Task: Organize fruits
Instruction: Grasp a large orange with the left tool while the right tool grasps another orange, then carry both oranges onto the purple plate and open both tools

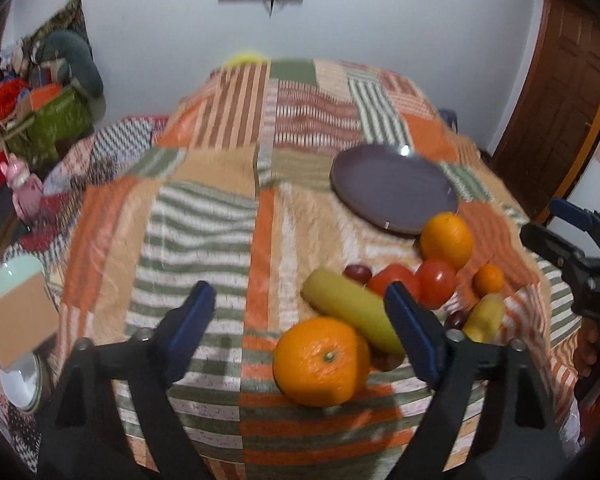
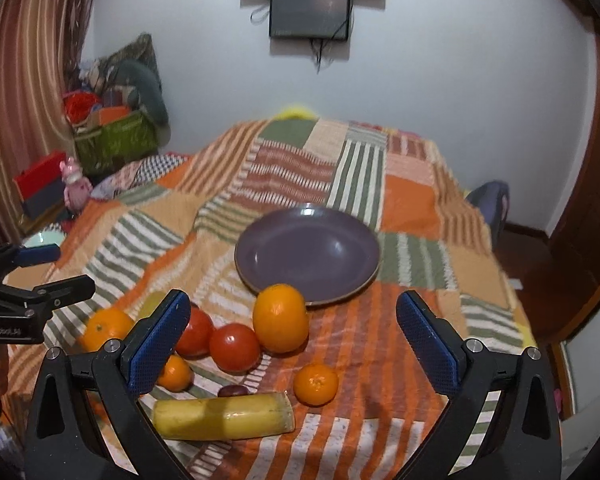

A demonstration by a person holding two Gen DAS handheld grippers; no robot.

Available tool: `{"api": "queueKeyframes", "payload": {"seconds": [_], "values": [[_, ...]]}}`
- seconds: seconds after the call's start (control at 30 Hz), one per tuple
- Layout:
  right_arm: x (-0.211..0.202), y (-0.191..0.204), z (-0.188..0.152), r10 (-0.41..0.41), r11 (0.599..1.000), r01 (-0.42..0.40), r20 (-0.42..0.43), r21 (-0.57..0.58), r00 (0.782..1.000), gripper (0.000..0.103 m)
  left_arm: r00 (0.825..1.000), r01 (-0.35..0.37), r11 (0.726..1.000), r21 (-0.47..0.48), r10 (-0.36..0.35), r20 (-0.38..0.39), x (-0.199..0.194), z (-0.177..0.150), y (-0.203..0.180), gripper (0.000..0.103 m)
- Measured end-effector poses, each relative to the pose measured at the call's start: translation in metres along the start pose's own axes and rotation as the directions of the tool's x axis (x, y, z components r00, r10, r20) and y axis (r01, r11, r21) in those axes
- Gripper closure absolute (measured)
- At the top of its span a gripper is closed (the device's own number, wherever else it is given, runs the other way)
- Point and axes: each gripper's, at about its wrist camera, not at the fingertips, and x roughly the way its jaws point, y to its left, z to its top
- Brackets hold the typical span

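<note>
Blue pads of the left claw stand wide apart with nothing pressed between them. Just ahead, between the jaws and nearer the right pad, lies a big orange, and a banana leans against its far side, running behind that pad. The claw is tilted down at the orange, likely to take it first because it lies nearest.

Beyond the banana sit two tomatoes, a second orange, a mandarin and dark grapes, all loose on the striped quilt. A purple plate, bare, lies further ahead to the right, touching only that far orange; it is probably where the fruit should go.

The right claw is also wide and holds nothing. Another banana lies just under and before it, between its jaws, with a mandarin beside the cut end and the plate straight ahead.
</note>
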Motion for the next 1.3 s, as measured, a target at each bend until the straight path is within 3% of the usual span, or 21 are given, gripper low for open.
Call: {"api": "queueKeyframes", "payload": {"seconds": [0.1,0.33,0.6,0.67,0.73,0.83,0.87,1.07,1.3], "values": [[0.016,-0.004,-0.003,0.01,1.0,-0.01,-0.041,-0.001,0.999,0.012,0.999,0.008,1.0,-0.003,-0.008,-0.041,0.012,-0.007,0.004,0.02],[0.047,-0.005,-0.008,0.05,0.999,-0.051,-0.12,-0.003,0.992,0.021,0.993,0.037,0.999,-0.001,-0.037,-0.108,0.029,-0.024,-0.003,0.02],[0.077,-0.007,-0.007,0.071,0.997,-0.07,-0.186,0.012,0.98,0.033,0.99,0.077,0.995,-0.062,-0.083,-0.117,0.038,-0.029,0.006,0.02],[0.083,-0.008,-0.006,0.084,0.996,-0.081,-0.204,0.024,0.975,0.035,0.989,0.09,0.994,-0.061,-0.097,-0.111,0.037,-0.03,0.005,0.025],[0.087,-0.008,-0.006,0.096,0.995,-0.09,-0.215,0.034,0.972,0.035,0.986,0.121,0.991,-0.06,-0.127,-0.111,0.036,-0.029,0.004,0.038],[0.094,-0.009,-0.007,0.127,0.992,-0.119,-0.237,0.049,0.963,0.041,0.986,0.116,0.992,-0.049,-0.121,-0.112,0.035,-0.027,0.001,0.039],[0.097,-0.01,-0.008,0.147,0.989,-0.136,-0.25,0.06,0.957,0.049,0.986,0.117,0.992,-0.051,-0.122,-0.113,0.035,-0.027,0.001,0.039],[0.093,-0.01,-0.008,0.151,0.988,-0.138,-0.246,0.073,0.957,0.052,0.987,0.098,0.994,-0.045,-0.102,-0.125,0.032,-0.023,0.001,0.04],[0.067,-0.016,0.003,0.151,0.987,-0.137,-0.181,0.084,0.972,0.053,0.996,0.055,0.998,-0.034,-0.057,-0.068,0.012,-0.008,0.006,0.042]]}}
